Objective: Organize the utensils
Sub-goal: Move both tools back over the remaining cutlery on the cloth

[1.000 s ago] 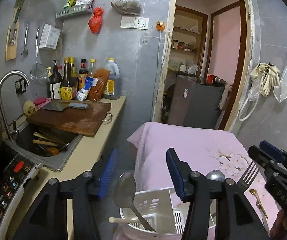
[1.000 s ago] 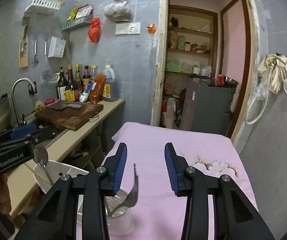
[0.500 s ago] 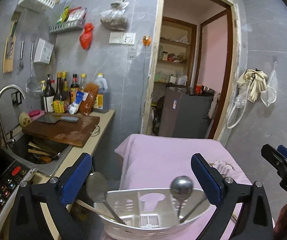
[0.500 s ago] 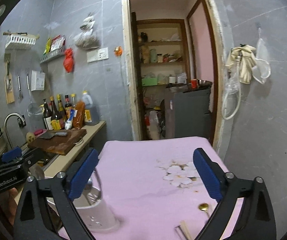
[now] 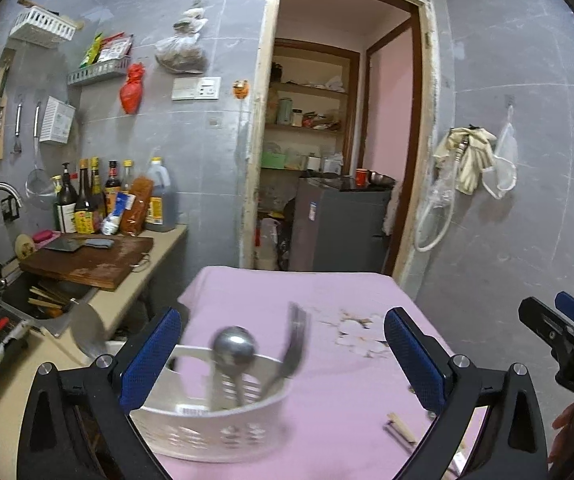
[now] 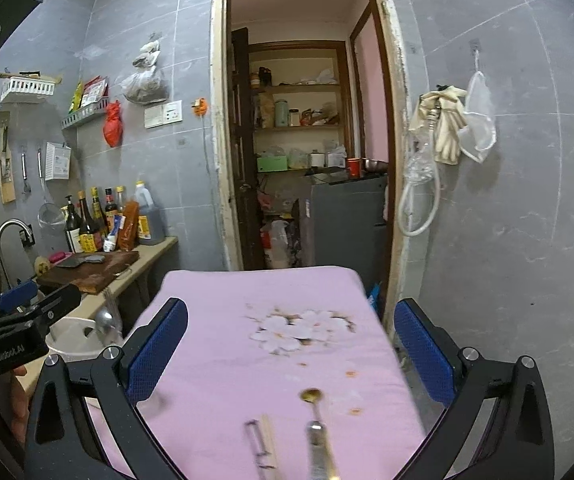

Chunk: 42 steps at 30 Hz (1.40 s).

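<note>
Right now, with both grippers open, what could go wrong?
1. The white plastic utensil basket sits near the pink tablecloth's left edge; a nudge from the left gripper might tip it off.
2. The small gold spoon lies flat, so the right gripper may snag cloth.

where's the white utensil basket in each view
Left wrist: the basket sits low and centre, between the open left gripper fingers.
Right wrist: only its rim shows at far left, behind the left gripper.
Shared landmark: the flower print on the pink cloth.
</note>
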Tool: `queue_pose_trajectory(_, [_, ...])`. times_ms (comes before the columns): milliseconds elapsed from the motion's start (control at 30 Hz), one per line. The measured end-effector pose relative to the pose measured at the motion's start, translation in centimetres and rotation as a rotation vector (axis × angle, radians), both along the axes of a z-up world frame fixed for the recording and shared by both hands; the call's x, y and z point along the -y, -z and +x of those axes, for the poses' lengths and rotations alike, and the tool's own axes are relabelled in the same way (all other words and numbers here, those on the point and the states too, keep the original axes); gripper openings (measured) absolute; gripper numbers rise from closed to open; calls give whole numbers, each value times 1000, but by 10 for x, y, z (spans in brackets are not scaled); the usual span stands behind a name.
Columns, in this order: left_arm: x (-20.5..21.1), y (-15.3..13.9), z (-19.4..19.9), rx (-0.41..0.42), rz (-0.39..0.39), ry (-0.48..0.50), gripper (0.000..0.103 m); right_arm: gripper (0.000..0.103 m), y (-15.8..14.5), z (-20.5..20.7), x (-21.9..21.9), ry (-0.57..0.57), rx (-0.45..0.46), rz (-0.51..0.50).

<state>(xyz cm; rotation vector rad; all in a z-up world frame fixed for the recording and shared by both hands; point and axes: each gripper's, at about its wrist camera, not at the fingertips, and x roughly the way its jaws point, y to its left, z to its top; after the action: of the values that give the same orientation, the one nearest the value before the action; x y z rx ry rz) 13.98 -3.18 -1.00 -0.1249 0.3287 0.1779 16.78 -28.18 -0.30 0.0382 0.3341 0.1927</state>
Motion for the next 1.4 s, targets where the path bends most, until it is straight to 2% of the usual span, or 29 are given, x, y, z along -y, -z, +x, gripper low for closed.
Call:
queue_pose_trajectory(133, [30, 10, 1, -29, 9, 7, 102, 102, 6, 4, 28, 9, -15, -5])
queue_pose_trajectory(300, [61, 33, 3, -80, -4, -13, 102, 102, 29, 15, 58, 7, -56, 7])
queue_pose_trajectory(500, [84, 68, 12, -157, -14, -45, 102, 102, 83, 38, 81, -35, -160, 2])
queue_pose_trajectory(600, [93, 89, 20, -234, -41, -21, 102, 102, 112, 48, 85, -27, -235, -47])
queue_pose_trajectory(667, [95, 102, 27, -294, -80, 12, 102, 102, 129, 56, 91, -24, -287, -44])
queue_pose_trajectory(800, [102, 117, 34, -339, -104, 58, 102, 101, 150, 65, 95, -48, -329, -19])
queue_pose_trajectory(867, [105, 122, 38, -349, -112, 72, 99, 101, 160, 69, 94, -84, -339, -4])
queue_pose_trajectory(900, [105, 125, 40, -357, -122, 78, 94, 100, 164, 70, 93, -102, -346, 6])
queue_pose_trajectory(933, [105, 127, 42, -366, -129, 80, 89, 96, 167, 72, 93, -116, -351, 12])
queue_pose_trajectory(967, [105, 130, 45, -377, -138, 83, 87, 88, 171, 75, 91, -135, -358, 14])
queue_pose_trajectory(1033, [106, 135, 50, -396, -153, 90, 76, 76, 175, 82, 87, -170, -381, 21])
queue_pose_trajectory(1100, [106, 139, 55, -417, -170, 105, 68, 70, 177, 89, 83, -207, -392, 25])
queue_pose_trajectory(1167, [106, 144, 60, -444, -195, 125, 57, 54, 180, 96, 78, -244, -412, 21])
queue_pose_trajectory(1267, [105, 151, 69, -495, -235, 163, 44, 37, 186, 107, 71, -281, -451, 19])
queue_pose_trajectory(1300, [105, 153, 71, -513, -246, 169, 35, 35, 189, 112, 69, -295, -466, 20])
queue_pose_trajectory(1333, [105, 156, 75, -534, -267, 182, 30, 33, 191, 114, 67, -304, -475, 23])
queue_pose_trajectory(1400, [106, 158, 79, -550, -290, 200, 30, 33, 195, 119, 63, -317, -491, 21])
